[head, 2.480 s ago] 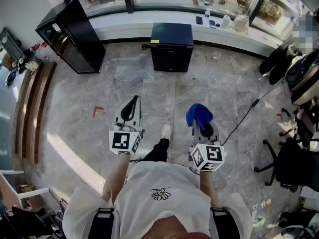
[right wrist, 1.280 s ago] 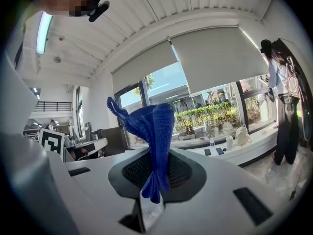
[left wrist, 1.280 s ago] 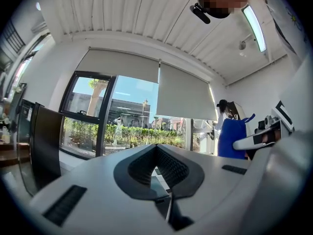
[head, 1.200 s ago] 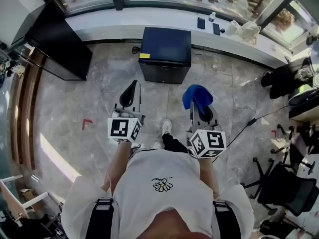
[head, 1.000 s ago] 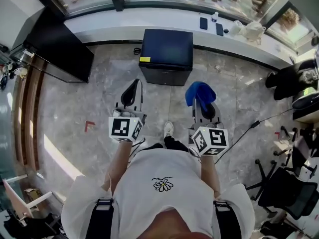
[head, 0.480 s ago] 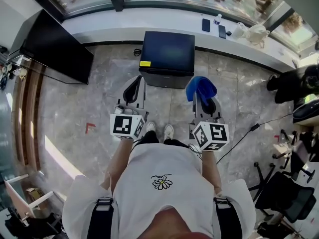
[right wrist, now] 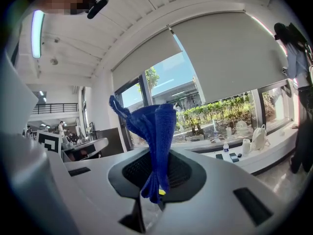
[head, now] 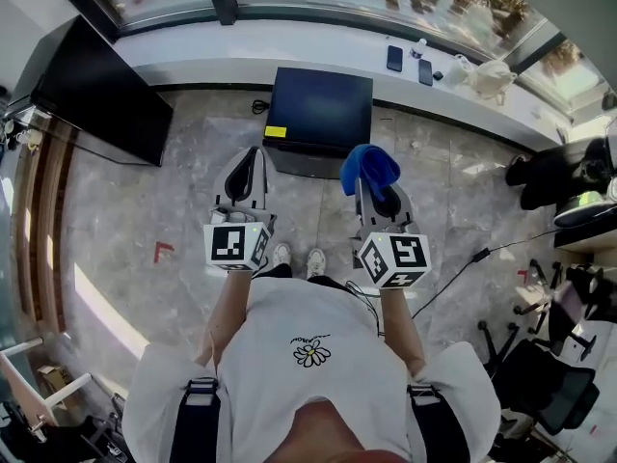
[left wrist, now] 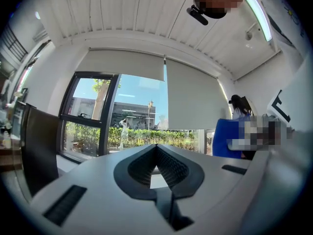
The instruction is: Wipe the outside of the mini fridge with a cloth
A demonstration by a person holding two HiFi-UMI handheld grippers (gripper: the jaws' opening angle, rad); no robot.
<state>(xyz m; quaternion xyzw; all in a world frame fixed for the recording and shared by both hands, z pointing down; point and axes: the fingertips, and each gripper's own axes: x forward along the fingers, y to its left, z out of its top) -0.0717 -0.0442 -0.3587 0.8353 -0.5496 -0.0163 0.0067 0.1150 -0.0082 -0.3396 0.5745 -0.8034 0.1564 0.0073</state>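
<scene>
The black mini fridge [head: 318,114] stands on the floor against the window ledge, with a yellow label at its front left corner. A blue cloth [head: 369,167] hangs bunched from my right gripper [head: 367,185], which is shut on it just short of the fridge's front right corner. In the right gripper view the cloth [right wrist: 159,131] stands up between the jaws, clamped at its lower end. My left gripper [head: 254,152] is shut on nothing, held just left of the fridge's front. Its jaws [left wrist: 156,146] meet at the tips, and neither gripper view shows the fridge.
A tall black cabinet [head: 96,85] stands at the left. The white window ledge [head: 241,51] carries phones, a bottle and a bag [head: 492,73]. A cable [head: 453,268] runs over the floor at the right, near office chairs [head: 549,374]. The person's feet [head: 297,258] stand behind the grippers.
The person has walked up to the fridge, which now lies just ahead of both grippers. The right gripper with the cloth has shifted left toward the fridge front.
</scene>
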